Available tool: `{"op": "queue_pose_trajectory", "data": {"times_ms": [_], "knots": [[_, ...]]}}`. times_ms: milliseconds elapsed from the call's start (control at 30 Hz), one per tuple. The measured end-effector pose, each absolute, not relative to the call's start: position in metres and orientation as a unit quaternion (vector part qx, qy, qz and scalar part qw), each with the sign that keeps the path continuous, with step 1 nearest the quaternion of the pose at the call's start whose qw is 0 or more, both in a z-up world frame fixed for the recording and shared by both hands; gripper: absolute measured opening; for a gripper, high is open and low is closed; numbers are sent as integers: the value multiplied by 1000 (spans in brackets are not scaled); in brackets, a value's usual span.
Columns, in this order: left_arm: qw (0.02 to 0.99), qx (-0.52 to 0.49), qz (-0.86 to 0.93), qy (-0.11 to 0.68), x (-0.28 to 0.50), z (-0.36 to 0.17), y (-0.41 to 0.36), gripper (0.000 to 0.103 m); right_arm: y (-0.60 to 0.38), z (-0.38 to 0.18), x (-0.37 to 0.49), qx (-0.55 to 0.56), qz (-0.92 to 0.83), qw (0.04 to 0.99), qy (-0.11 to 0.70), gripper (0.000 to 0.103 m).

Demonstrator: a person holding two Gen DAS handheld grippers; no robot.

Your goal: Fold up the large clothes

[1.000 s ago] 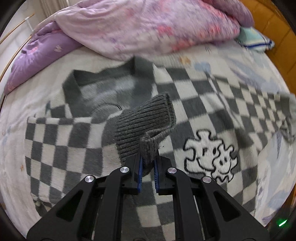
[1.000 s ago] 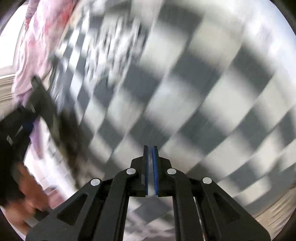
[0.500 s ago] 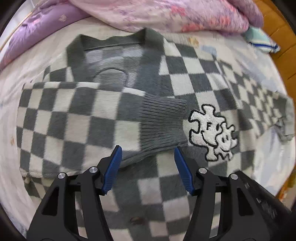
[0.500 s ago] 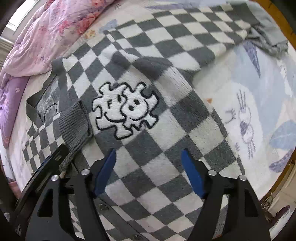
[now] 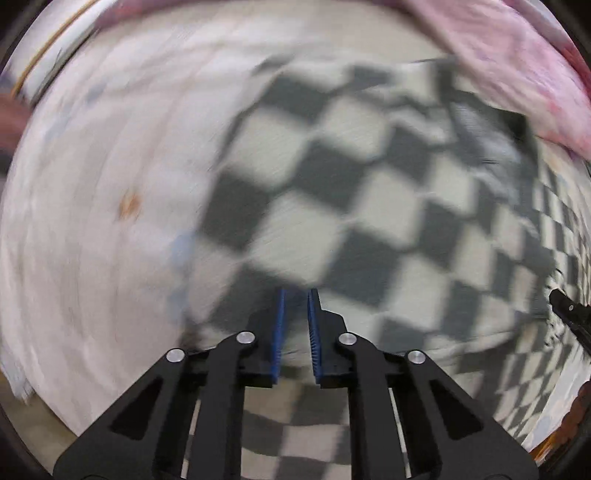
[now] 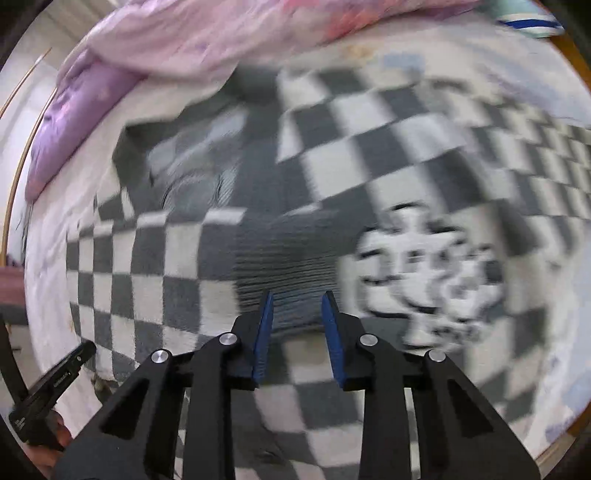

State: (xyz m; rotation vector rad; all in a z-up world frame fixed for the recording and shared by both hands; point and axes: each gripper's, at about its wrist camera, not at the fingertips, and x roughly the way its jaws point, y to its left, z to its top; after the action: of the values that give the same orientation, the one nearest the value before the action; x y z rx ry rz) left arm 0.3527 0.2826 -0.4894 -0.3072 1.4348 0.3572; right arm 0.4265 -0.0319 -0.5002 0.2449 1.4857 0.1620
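A grey-and-white checkered sweater (image 6: 369, 155) lies flat on the bed, one sleeve folded across its chest with the ribbed grey cuff (image 6: 280, 254) beside a white cartoon patch (image 6: 428, 266). Both views are motion-blurred. My right gripper (image 6: 297, 306) hovers over the cuff, jaws partly open and empty. My left gripper (image 5: 295, 306) is low over the sweater's (image 5: 332, 206) left edge, its jaws a narrow gap apart with nothing visibly between them. The right gripper's tip shows at the left wrist view's right edge (image 5: 569, 314).
A pink quilt (image 6: 229, 33) is heaped along the far side of the bed, with a purple pillow (image 6: 74, 122) at the far left. The pale bedsheet (image 5: 92, 221) lies bare left of the sweater. The bed's wooden edge (image 6: 580, 55) curves round on the right.
The left gripper has swung left to the sweater's side edge and narrowed its jaws. The right gripper has moved over the folded cuff and narrowed its jaws too.
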Motion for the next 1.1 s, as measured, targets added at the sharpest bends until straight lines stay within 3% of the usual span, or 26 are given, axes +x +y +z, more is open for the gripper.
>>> {"op": "queue_pose_trajectory", "data": {"times_ms": [100, 167, 267, 433, 600, 667, 833, 967, 1100], "knots": [[734, -186, 155, 634, 338, -510, 302, 8, -15, -520, 419, 69, 66, 753, 652, 26], [737, -154, 153, 640, 342, -507, 296, 8, -10, -516, 418, 49, 55, 754, 653, 26], [733, -126, 144, 652, 354, -488, 289, 7, -8, -504, 429, 59, 38, 732, 677, 28], [788, -114, 105, 596, 407, -447, 297, 6, 9, -495, 468, 79, 60, 738, 667, 28], [762, -126, 117, 625, 498, -512, 332, 4, 15, -532, 497, 80, 35, 753, 652, 27], [758, -122, 111, 632, 504, -505, 333, 2, 21, -527, 493, 59, 36, 754, 654, 27], [733, -106, 106, 663, 430, -475, 322, 2, 29, -510, 454, 75, 60, 701, 706, 28], [714, -147, 113, 676, 361, -491, 316, 1, 41, -529, 432, 24, 71, 741, 667, 28], [709, -157, 140, 673, 346, -477, 309, 1, 53, -527, 435, -14, 60, 746, 663, 29]]}}
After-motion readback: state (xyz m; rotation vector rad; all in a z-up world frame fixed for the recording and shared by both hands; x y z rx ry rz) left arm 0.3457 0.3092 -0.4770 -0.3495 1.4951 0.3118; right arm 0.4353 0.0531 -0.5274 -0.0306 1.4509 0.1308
